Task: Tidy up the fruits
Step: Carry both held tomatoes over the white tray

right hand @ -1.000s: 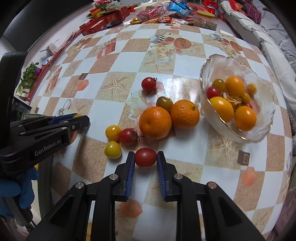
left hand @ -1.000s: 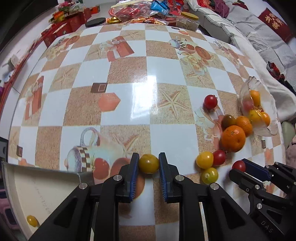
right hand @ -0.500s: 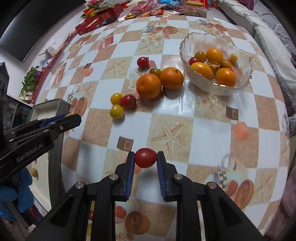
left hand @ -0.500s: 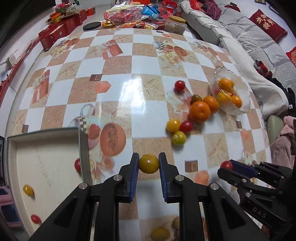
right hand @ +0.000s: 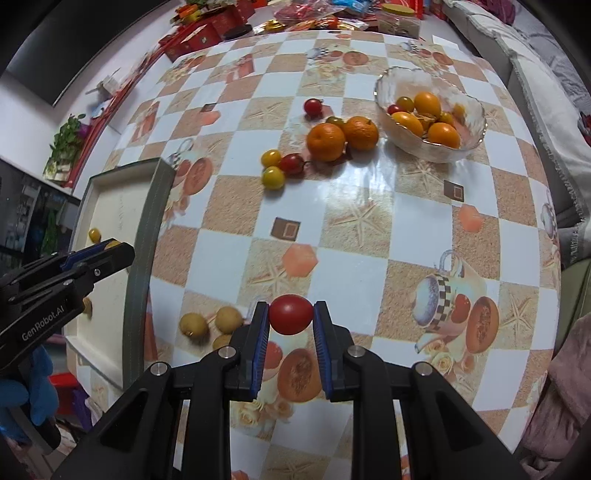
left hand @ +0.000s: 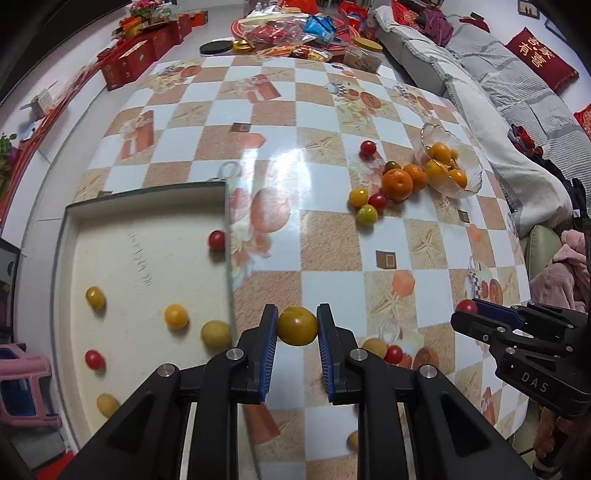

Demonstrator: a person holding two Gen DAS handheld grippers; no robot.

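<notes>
My left gripper (left hand: 297, 326) is shut on a yellow tomato (left hand: 297, 325), held above the table just right of the white tray (left hand: 147, 258). The tray holds several small red and yellow tomatoes. My right gripper (right hand: 290, 314) is shut on a red tomato (right hand: 290, 314), high over the table's near side. It also shows in the left wrist view (left hand: 471, 307). The left gripper shows in the right wrist view (right hand: 107, 247) over the tray (right hand: 147, 229). Loose tomatoes (right hand: 277, 166) and two oranges (right hand: 327, 142) lie beside a glass bowl (right hand: 476, 122) of fruit.
The table has a glossy checked cloth (right hand: 369, 206). Three pale round fruits (right hand: 210, 323) lie near the tray's right wall. Snack bags and red boxes (left hand: 288, 29) crowd the far end. A sofa with a grey cover (left hand: 498, 85) runs along the right.
Both grippers have lifted and pulled back from the fruit pile, each keeping its tomato. The left has swung towards the tray, which now fills the left wrist view's left side.
</notes>
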